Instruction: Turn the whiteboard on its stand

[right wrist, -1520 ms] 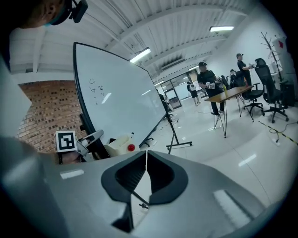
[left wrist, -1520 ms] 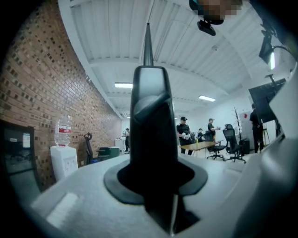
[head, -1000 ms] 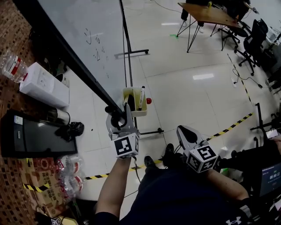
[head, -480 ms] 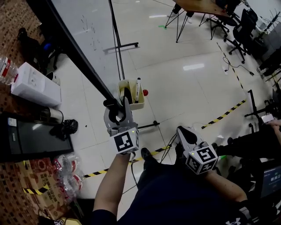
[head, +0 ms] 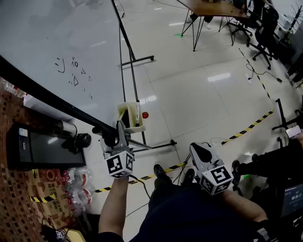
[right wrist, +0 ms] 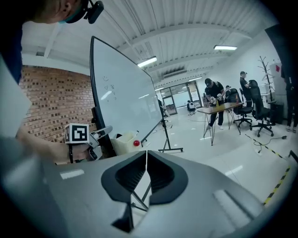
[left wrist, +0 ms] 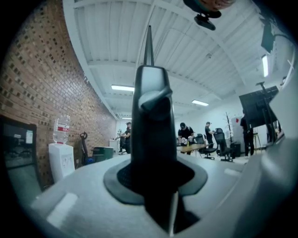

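The whiteboard (head: 47, 47) hangs tilted on its black stand (head: 129, 61), its white face with small marks turned up toward me. My left gripper (head: 113, 138) is shut on the bottom corner of its black frame (head: 52, 97). That frame (left wrist: 151, 139) fills the gap between the jaws in the left gripper view. My right gripper (head: 201, 152) hangs apart at the lower right, shut with nothing in it. From the right gripper (right wrist: 146, 160) I see the whiteboard (right wrist: 121, 88) and the left gripper (right wrist: 100, 132) at its edge.
A cream pen holder (head: 129, 116) with a marker and a red ball (head: 145, 115) hangs on the stand. A black screen (head: 40, 146) and packed water bottles (head: 75, 189) lie at the left. Yellow-black tape (head: 246, 137) crosses the floor. A table (head: 213, 9) and chairs (head: 270, 23) stand far right.
The whiteboard has swung on its stand, so much more of its white face shows. My left gripper moved left and down with the frame corner. The right gripper stayed put.
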A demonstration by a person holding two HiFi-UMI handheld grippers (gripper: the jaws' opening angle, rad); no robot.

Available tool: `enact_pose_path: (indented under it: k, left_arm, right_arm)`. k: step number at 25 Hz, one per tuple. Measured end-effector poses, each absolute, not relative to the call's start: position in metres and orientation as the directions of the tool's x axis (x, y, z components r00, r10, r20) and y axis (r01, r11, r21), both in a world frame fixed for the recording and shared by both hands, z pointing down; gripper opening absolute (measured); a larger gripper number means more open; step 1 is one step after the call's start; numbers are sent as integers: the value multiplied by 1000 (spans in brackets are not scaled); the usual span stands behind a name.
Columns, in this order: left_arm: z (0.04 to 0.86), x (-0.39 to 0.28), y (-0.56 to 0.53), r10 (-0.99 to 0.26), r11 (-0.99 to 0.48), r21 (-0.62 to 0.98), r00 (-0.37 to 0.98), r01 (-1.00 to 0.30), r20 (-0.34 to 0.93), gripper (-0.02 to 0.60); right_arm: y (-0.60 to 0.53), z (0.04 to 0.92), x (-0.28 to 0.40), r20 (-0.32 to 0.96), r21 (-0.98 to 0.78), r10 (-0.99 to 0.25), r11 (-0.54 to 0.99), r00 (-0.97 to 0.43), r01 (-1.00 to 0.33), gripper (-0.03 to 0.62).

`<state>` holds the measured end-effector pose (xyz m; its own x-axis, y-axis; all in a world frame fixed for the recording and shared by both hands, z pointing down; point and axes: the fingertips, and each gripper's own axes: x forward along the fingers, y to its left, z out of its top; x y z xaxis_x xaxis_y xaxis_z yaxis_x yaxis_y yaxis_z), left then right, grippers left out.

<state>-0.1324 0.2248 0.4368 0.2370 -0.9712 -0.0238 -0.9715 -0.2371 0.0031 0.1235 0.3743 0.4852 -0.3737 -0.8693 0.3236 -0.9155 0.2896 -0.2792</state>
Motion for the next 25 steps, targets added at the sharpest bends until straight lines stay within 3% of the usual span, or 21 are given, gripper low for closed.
enact_pose_path:
  k: [6,18,21,25]
  left_arm:
    - [447,-126,249,-975,-220,-18,220,-975,24,143]
    - [467,-103,300,-961,-274,-21,273,-961,56,151]
    - [472,-94,319,-940,-323,-25,317,-946,125,221]
    - [470,-105,354,-921,-341,3,335,-940,197,255]
  right_arm:
    - [390,500,146,311,-376,-855,290,-414,-880,15]
    - [384,478,111,241,-300,-860,375,-450,-877,15]
    - [385,477,106,244,-280,-861,378,-446,-882,15]
    - [381,474,107,253,-277,-874,346,-415,-896,15]
